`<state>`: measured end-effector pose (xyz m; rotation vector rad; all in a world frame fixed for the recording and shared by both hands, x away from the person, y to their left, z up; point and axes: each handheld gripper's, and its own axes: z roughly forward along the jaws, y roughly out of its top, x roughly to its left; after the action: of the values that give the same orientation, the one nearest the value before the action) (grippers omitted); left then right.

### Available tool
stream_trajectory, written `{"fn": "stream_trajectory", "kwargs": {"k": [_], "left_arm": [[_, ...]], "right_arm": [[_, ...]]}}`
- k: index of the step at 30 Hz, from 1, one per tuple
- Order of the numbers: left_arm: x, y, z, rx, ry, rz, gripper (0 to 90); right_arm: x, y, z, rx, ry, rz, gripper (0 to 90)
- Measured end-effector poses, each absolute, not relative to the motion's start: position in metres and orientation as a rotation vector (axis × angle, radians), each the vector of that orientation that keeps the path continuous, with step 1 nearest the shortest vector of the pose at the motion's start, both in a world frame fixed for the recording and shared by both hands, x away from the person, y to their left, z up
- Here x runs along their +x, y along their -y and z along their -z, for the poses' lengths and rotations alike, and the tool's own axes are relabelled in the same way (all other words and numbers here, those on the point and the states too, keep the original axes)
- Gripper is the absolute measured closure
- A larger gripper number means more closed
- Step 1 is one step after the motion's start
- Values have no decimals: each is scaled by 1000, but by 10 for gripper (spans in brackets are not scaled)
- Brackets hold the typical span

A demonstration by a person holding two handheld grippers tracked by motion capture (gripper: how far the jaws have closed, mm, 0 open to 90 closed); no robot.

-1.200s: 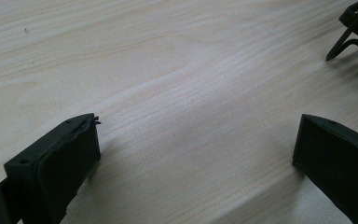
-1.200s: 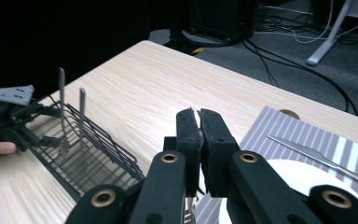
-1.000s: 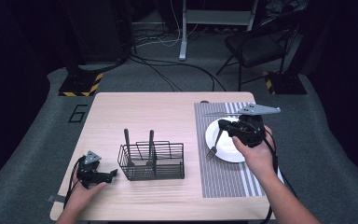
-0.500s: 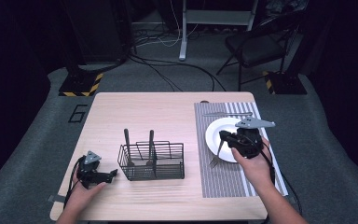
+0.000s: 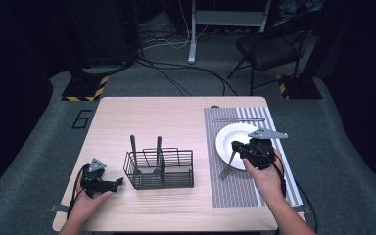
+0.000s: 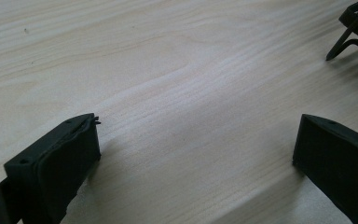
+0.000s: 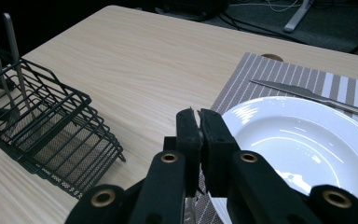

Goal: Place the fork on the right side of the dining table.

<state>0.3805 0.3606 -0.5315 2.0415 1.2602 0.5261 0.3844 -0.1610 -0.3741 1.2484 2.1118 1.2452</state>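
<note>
- While the right tongs (image 5: 238,147) hang over the left edge of the white plate (image 5: 223,142) in the high view, they are closed on the handle of a fork (image 5: 229,165). The fork slants down, and its tines are at the striped placemat (image 5: 235,196), just beside the plate. I cannot tell if the tines touch the mat. A knife (image 5: 240,119) lies on the mat behind the plate. The wire basket (image 5: 159,171) stands well apart on the surface (image 5: 166,117), with two utensil handles (image 5: 132,147) upright in it. The left tongs (image 5: 120,182) rest near the basket.
- Seen in the left gripper view, the left tongs (image 6: 196,158) are wide open with nothing between them, low over the bare surface (image 6: 168,70). One foot of the basket (image 6: 354,28) is at the top right.
- Seen in the right gripper view, the right tongs (image 7: 198,119) are pressed almost together, and the thin metal between them can hardly be seen. The plate (image 7: 307,140) rim is directly beside them.
- Risks, as I judge them:
  - The fork may strike or ride up on the plate rim, because the gap is small.
  - It may fall crooked if it is released while it is so steep.
  - The thin handle may turn in the grip.
</note>
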Motion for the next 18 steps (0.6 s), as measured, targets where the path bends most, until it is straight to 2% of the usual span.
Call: {"fn": "stream_trajectory", "kwargs": {"k": [18], "left_arm": [[381,-361,532,2041,-1261,-526,2]], "right_arm": [[376,206,393,1420,-1986,-1313,828]]}}
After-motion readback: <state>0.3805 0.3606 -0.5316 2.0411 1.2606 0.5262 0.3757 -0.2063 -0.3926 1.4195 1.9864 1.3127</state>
